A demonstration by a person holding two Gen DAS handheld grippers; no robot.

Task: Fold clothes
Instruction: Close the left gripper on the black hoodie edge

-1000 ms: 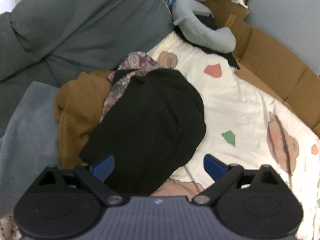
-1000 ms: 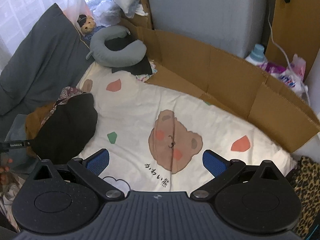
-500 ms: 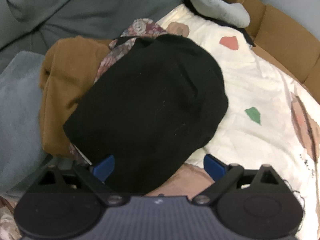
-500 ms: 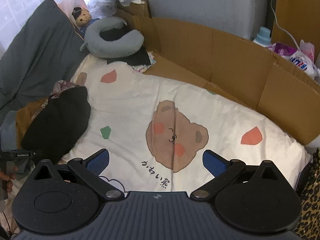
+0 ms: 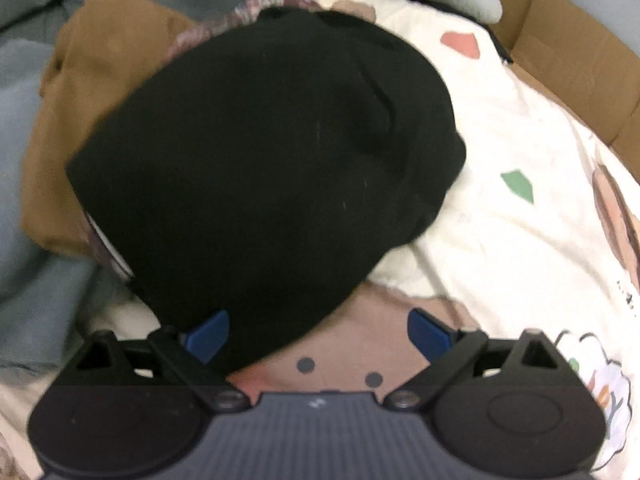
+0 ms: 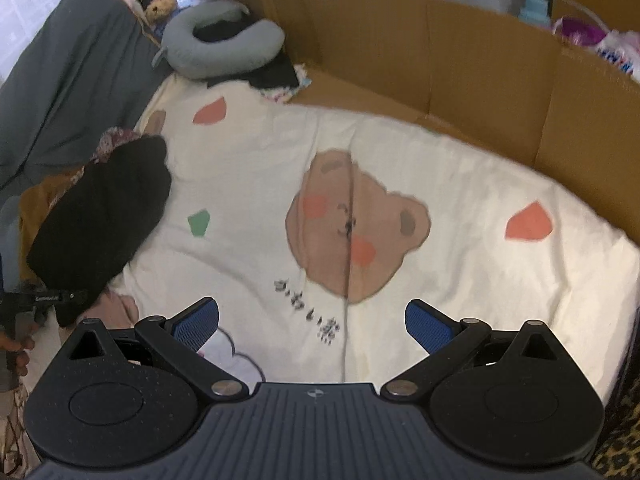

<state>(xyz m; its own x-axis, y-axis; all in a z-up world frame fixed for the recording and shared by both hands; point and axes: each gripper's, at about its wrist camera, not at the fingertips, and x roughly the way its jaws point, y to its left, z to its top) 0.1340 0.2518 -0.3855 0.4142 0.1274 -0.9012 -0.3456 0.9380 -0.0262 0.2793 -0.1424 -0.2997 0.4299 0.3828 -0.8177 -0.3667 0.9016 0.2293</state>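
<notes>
A black garment [image 5: 260,168] lies on top of a heap of clothes at the left edge of the cream bear-print blanket [image 5: 520,240]. Under it show a floral piece [image 5: 240,16] and a brown garment [image 5: 108,64]. My left gripper [image 5: 318,332] is open right at the black garment's near edge, which covers part of the left finger. In the right wrist view the black garment [image 6: 100,224] lies far left. My right gripper [image 6: 312,326] hangs open over the blanket [image 6: 480,280], holding nothing.
Cardboard walls [image 6: 440,72] border the blanket at the back and right. A grey neck pillow [image 6: 224,48] and a small teddy bear [image 6: 158,0] lie at the far corner. Dark grey bedding [image 6: 68,80] rises on the left. A hand [image 6: 16,344] shows at the left edge.
My left gripper has moved down and closer to the black garment, whose near edge now reaches the left finger. My right gripper has drifted forward over the blanket. Both stayed open.
</notes>
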